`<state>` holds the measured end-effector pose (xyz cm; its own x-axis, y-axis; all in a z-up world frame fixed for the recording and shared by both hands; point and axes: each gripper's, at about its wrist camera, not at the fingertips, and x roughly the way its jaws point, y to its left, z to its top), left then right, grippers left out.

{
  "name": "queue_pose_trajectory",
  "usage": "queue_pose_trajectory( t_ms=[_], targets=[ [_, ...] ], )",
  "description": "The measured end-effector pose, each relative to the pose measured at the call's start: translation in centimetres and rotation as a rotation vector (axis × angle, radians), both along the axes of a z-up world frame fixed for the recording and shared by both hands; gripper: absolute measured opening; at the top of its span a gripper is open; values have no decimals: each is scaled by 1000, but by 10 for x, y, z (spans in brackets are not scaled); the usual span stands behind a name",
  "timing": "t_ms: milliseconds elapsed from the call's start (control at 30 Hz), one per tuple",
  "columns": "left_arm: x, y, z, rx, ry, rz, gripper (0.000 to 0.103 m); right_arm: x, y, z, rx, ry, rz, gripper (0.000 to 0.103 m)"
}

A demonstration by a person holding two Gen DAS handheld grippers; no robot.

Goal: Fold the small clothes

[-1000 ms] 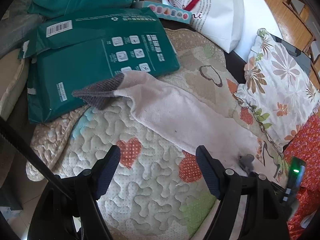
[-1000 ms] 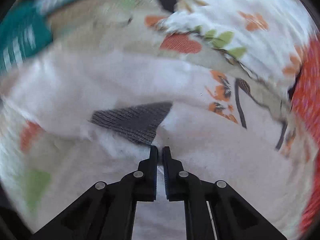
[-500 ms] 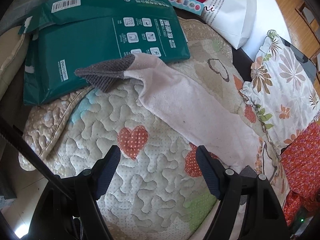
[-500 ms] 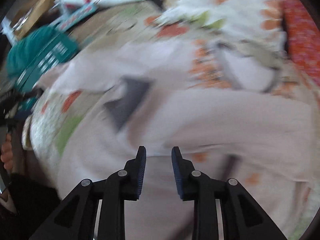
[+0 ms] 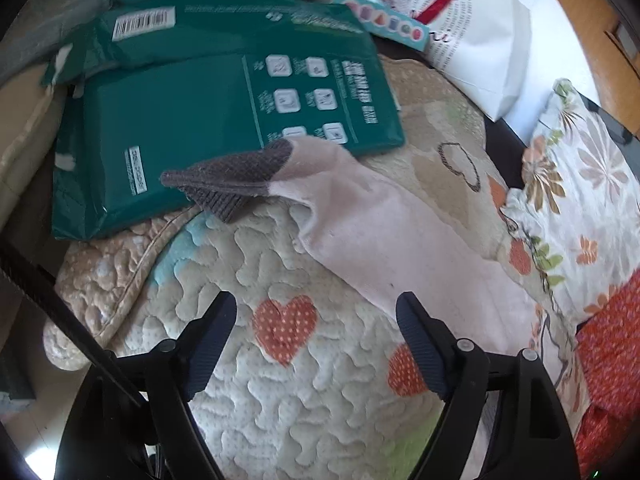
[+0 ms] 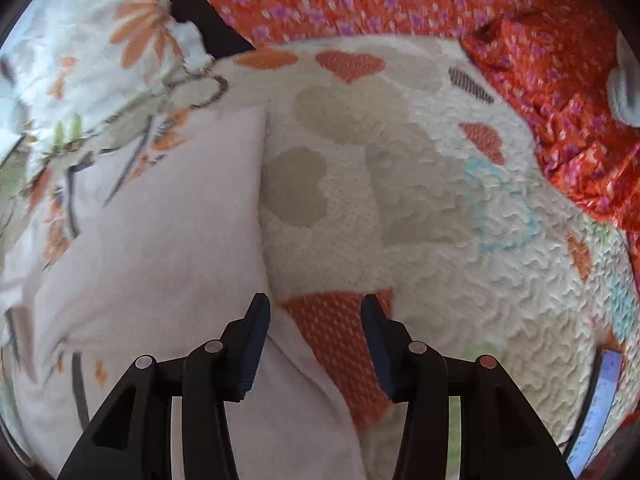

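Observation:
A pale pink garment [image 5: 384, 236] with a dark grey knit cuff [image 5: 232, 180] lies stretched across the quilted heart-print cover [image 5: 280, 380]. The cuff end rests on a green package. My left gripper [image 5: 316, 320] is open and empty, hovering above the quilt just short of the garment's near edge. In the right wrist view the pink garment [image 6: 152, 240] lies at the left with a straight edge down the middle. My right gripper [image 6: 316, 316] is open and empty above that edge, over an orange heart patch.
A green package [image 5: 192, 120] and teal fabric lie at the back left. A white paper bag [image 5: 472, 32] stands at the back. A floral pillow [image 5: 580, 192] and orange-red flowered cloth [image 6: 440, 4] border the right side.
My right gripper has opened, let go of the pink garment and swung right, away from the grey cuff. The left gripper stays open and has shifted slightly.

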<state>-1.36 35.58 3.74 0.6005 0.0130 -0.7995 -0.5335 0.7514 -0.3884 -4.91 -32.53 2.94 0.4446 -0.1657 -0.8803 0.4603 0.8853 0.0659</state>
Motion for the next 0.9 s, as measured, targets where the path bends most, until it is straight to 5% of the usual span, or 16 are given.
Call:
queue_pose_trajectory(
  t_ms=[167,433,500,533,667,900],
  targets=[
    [13,12,-27,-129,24,51,86,-38,7,8,151,-109,76,52],
    [62,4,-24,117,66,69,90,-85,6,-4,206,-125,86,53],
    [73,-1,-20,133,74,39,58,-91,3,-6,156,-135,83,53],
    [77,-6,-17,143,91,16,6,-90,1,-7,133,-135,80,53],
    [76,-47,21,188,10,-70,3,-85,-8,-8,147,-154,76,53],
    [63,-194,100,219,-214,-418,3,-80,-7,2,186,-200,115,53]
  ],
)
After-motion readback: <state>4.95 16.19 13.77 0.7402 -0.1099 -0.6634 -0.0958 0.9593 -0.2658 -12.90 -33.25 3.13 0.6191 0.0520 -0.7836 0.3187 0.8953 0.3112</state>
